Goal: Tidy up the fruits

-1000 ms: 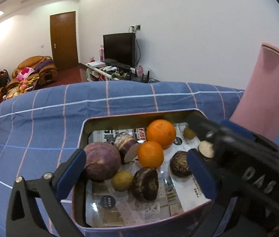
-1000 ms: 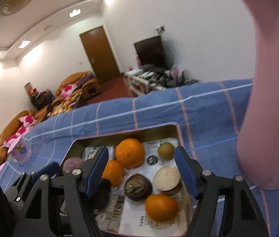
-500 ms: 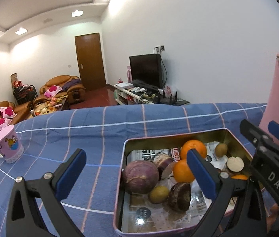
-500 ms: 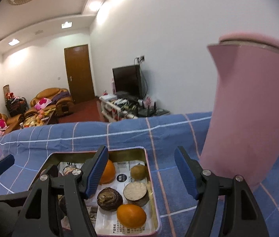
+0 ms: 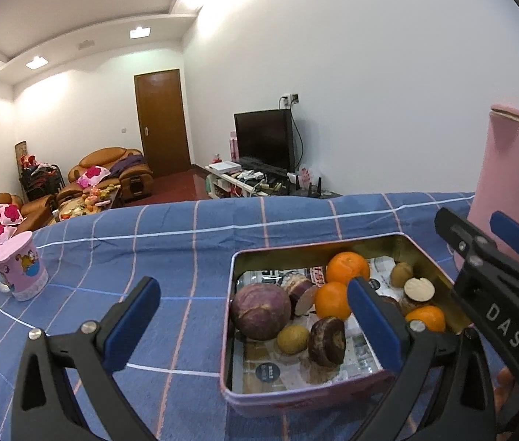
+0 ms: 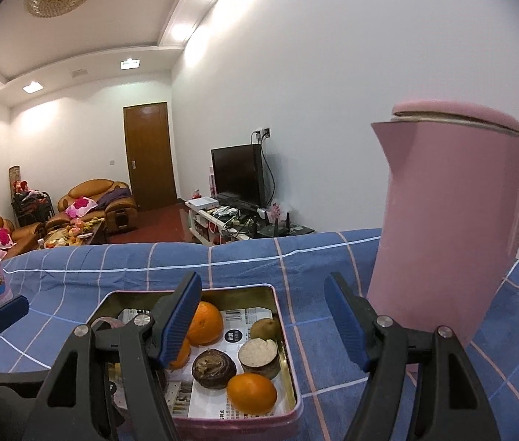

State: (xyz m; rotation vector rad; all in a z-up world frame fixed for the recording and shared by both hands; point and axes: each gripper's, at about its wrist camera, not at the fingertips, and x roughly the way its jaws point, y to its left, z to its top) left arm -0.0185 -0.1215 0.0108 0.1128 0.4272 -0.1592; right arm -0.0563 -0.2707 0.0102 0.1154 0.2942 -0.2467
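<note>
Nearest the cameras, the left gripper and the right gripper are being held with jaws parted and nothing grasped between the blue pads, both above the near edge of the pink tin. Oranges, purple fruits and kiwis are being kept inside that paper-lined tin on the blue checked cloth. Farther right a pink kettle is standing; far left, a pink mug.

White letters "DAS" stand on the black right tongs; print on the tin's paper liner is too small to read.
</note>
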